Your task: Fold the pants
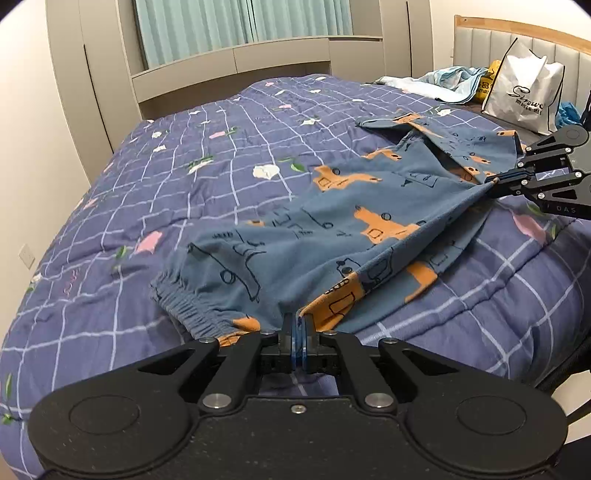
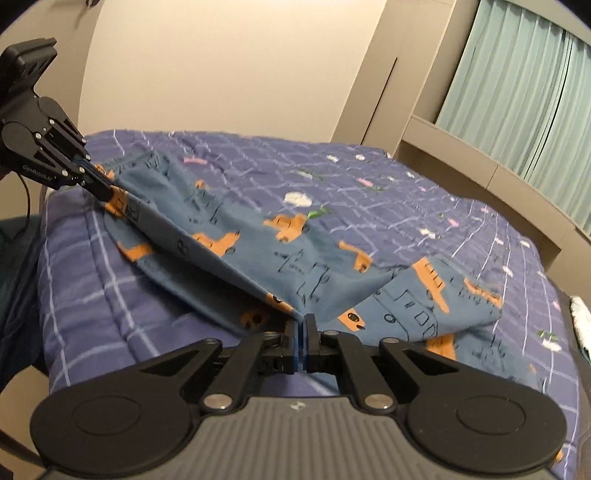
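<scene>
Pants: soft blue knit, printed with orange vehicles and black line drawings; lying across the near half of the bed, one leg folded over the other, far end doubled back in a loose flap.
Cuff: gathered elastic, ribbed and puckered, resting on the quilt just left of the left gripper.
Left gripper: black linkage arms, blue-padded fingers pressed together on a pinch of the pants' near edge; cloth peaked upward at the pinch.
Right gripper: same build, fingers clamped narrow on the pants' fold edge; in the left wrist view seen at the right margin, cloth drawn to a taut point.
Held edge: stretched in a straight ridge between the two pinch points, lifted slightly off the quilt, slack fabric draping beneath.
Quilt: padded purple-blue cover, white grid lines, scattered pink and white flower motifs; stitched channels, gently rumpled.
Open room: broad bare quilt beyond and to the left of the pants; rounded near bed edge directly under both grippers.
Headboard end: white shopping bag upright against padded panels, light-blue crumpled cloth beside it, well apart from the pants.
Far wall: beige cabinet panels, pale green curtain in vertical pleats.
</scene>
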A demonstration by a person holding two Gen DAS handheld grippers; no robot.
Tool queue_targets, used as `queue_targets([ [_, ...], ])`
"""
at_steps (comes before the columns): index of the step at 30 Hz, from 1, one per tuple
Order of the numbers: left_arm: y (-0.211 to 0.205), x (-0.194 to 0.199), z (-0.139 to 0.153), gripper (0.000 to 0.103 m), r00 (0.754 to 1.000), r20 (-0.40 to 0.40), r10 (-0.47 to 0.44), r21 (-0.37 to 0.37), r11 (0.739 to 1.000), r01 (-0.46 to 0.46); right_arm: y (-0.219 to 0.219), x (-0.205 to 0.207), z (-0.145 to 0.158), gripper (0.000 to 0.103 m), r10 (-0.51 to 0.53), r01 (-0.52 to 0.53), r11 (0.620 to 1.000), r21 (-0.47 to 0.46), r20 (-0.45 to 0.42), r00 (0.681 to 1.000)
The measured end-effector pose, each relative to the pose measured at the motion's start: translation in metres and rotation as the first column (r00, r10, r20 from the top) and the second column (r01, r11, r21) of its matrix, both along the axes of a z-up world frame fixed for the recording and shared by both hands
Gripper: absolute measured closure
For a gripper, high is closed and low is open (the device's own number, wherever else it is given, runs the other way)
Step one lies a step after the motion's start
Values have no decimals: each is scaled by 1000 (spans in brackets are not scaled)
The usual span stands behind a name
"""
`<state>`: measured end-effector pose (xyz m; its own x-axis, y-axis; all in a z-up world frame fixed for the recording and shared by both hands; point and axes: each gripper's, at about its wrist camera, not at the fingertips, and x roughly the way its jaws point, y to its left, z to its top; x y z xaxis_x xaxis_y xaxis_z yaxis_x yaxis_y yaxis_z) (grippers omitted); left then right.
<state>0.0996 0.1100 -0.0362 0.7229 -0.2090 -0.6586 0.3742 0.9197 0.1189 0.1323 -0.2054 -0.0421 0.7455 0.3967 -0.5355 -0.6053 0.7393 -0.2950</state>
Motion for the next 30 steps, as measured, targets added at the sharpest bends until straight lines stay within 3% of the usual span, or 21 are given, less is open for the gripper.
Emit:
queue_targets([
  [5, 2, 0, -6, 99, 1000, -20, 25, -33, 999, -25, 0, -7, -7, 101, 2, -1, 1000, -21, 1, 1000],
  [7, 3, 1, -5, 92, 999, -37, 39, -67, 997, -42, -3, -5, -9, 101, -2, 2, 1000, -2, -9, 1000],
  [8, 3, 2, -4, 85, 998, -46, 51, -91, 994, -55, -4, -4, -9, 99, -5, 5, 1000, 12, -12, 1000],
  [9, 3, 3, -2, 72, 996, -58, 60, -118, 991, -67, -6, -4, -8, 98, -9, 10, 1000, 27, -12, 1000],
  [10, 3, 3, -1, 65, 996, -68, 63, -141, 987, -72, -8, -3, -7, 93, -15, 15, 999, 43, -14, 1000],
  [12, -2, 3, 3, 41, 995, -73, 70, -181, 980, -83, -14, -4, -6, 77, -23, 24, 997, 75, -23, 999],
  [14, -11, 2, 6, 27, 995, -68, 79, -204, 975, -92, -24, -5, -4, 43, -38, 42, 993, 109, -37, 999],
  [18, -36, 6, 13, 6, 995, -39, 88, -242, 966, -94, -58, -5, 4, 23, -112, 124, 972, 198, -68, 991],
  [20, -54, 12, 15, 1, 997, -13, 78, -269, 960, -78, -82, -2, 9, 12, -172, 189, 951, 245, -89, 981],
  [22, -75, 21, 14, 1, 998, 4, 56, -282, 958, -53, -111, 2, 13, 9, -245, 270, 915, 301, -119, 962],
  [26, -118, 45, 8, 1, 1000, 3, 4, -336, 942, -3, -175, 15, 19, 2, -395, 444, 800, 404, -202, 896],
  [30, -153, 68, 4, 1, 998, 7, -57, -416, 908, 54, -228, 42, 18, 1, -488, 552, 722, 418, -257, 834],
])
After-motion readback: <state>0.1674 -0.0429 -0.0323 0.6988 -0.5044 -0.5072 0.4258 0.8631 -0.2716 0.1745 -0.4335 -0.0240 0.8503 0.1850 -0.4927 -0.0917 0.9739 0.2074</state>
